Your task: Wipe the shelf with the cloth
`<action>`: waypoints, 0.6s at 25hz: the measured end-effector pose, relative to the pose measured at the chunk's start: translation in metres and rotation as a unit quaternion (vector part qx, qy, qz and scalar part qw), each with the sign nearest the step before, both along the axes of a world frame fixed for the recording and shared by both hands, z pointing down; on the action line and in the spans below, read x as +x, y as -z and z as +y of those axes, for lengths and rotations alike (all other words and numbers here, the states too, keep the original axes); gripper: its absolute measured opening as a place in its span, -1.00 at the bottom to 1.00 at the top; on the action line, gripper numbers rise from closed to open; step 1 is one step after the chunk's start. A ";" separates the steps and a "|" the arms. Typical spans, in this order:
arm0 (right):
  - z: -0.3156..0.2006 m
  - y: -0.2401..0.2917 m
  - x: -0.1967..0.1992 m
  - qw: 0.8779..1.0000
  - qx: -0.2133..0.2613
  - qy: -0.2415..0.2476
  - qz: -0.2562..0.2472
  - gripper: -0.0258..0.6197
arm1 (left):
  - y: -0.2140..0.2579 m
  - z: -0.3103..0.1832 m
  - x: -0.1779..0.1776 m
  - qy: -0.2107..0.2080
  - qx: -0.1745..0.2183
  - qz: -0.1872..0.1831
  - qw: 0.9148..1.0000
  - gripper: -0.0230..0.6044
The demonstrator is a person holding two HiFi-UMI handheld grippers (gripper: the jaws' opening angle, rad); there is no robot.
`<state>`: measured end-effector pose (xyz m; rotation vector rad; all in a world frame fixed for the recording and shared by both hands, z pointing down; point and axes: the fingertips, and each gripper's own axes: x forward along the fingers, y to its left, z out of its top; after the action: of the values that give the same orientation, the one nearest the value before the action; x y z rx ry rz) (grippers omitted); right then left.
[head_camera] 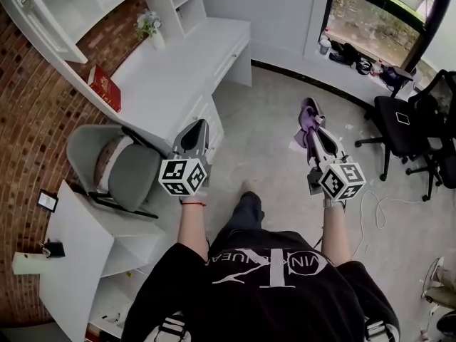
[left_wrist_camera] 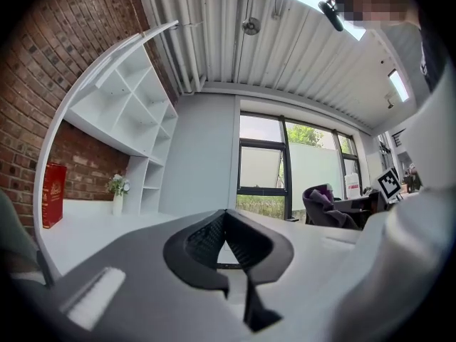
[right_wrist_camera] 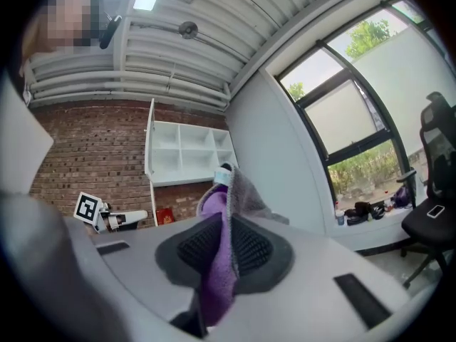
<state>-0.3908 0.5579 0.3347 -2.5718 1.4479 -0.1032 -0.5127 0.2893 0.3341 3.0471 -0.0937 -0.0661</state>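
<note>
Right gripper view has your right claw closed tight on the purple cloth, which sticks up past its tips. Your left claw is closed with nothing in it. The white shelf stands well apart, above the bench.

legible text: none | black shirt: print unclear | red book: print unclear

Cloth is purple with a grey side, shelf all white, book bright red, wall reddish-brown brick.
</note>
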 end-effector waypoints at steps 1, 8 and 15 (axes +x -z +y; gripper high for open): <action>-0.005 -0.001 0.009 1.000 0.001 -0.002 -0.001 -0.77 | -0.002 -0.005 0.009 -0.002 0.001 -0.002 1.000 -0.89; -0.041 -0.006 0.081 1.000 -0.020 0.001 -0.003 -0.77 | -0.008 -0.047 0.087 0.001 -0.021 -0.007 1.000 -0.89; -0.078 -0.012 0.160 1.000 -0.023 -0.005 -0.013 -0.77 | -0.008 -0.074 0.177 -0.026 -0.012 -0.022 0.999 -0.89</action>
<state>-0.2311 0.4796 0.3470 -2.6033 1.4405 -0.1702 -0.3354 0.2152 0.3423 3.0246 -0.0192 0.0042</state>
